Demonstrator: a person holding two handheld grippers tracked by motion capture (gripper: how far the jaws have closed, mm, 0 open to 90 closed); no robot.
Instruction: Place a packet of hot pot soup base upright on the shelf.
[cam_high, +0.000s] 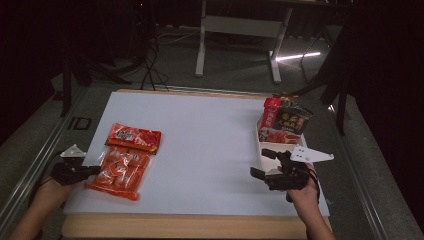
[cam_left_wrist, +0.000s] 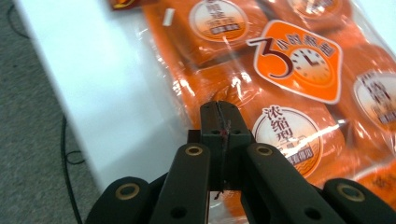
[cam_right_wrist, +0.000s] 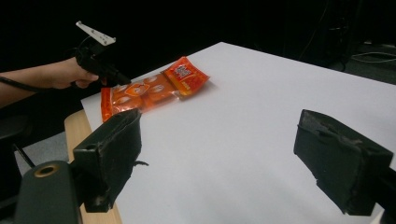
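Orange snack pack (cam_high: 119, 169): glossy clear-film bag w/ rows of small orange sachets, white round labels and a clock logo; lies flat at the table's (cam_high: 210, 135) approx 8 o'clock corner, red header end pointing to 12. Film is crinkly w/ glare streaks. Left gripper (cam_high: 95, 170) sits at its 9 o'clock edge, jaws fully closed together; tips look to be at the film's edge, poss. pinching it, hard to tell. Right gripper (cam_high: 264, 164) hovers at 4 o'clock, jaws wide apart, nothing between them. White tray (cam_high: 265, 150) of shiny snack packets at 2 o'clock.
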